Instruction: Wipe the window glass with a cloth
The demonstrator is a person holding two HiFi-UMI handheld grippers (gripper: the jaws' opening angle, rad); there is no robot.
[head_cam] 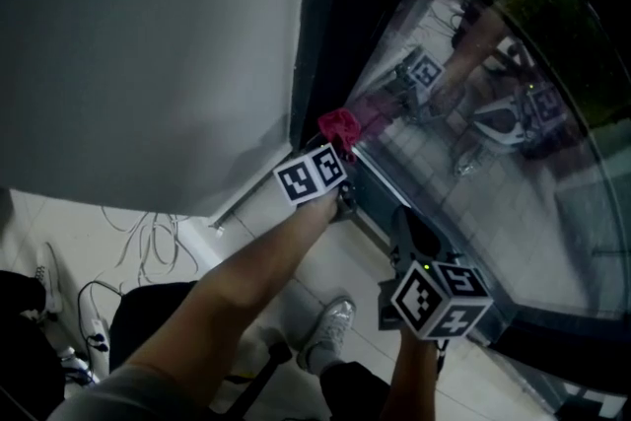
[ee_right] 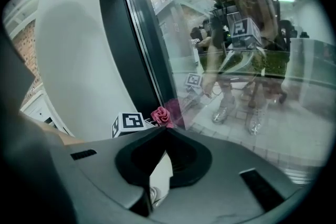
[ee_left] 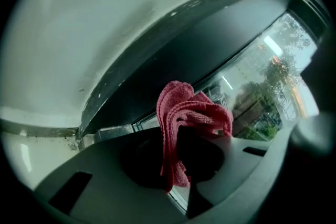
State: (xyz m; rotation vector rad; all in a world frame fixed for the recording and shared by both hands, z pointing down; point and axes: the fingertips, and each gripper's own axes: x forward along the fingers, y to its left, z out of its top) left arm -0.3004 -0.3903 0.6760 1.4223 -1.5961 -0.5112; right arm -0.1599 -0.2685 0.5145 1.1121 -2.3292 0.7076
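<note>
White wall (head_cam: 148, 44) filling left side. Dark window frame (head_cam: 320, 35) running alongside it. Left gripper (ee_left: 176, 136) reaching toward frame, jaws clamping on folds of bunched red cloth (ee_left: 184, 113). Cloth sitting at edge of window glass (head_cam: 513, 163), just beside frame, its pink reflection meeting it. Right gripper (ee_right: 165, 129) hanging lower, near glass, apart from cloth, jaws sitting together, holding nothing. Person's reflection (ee_right: 236, 34) showing in glass further right.
</note>
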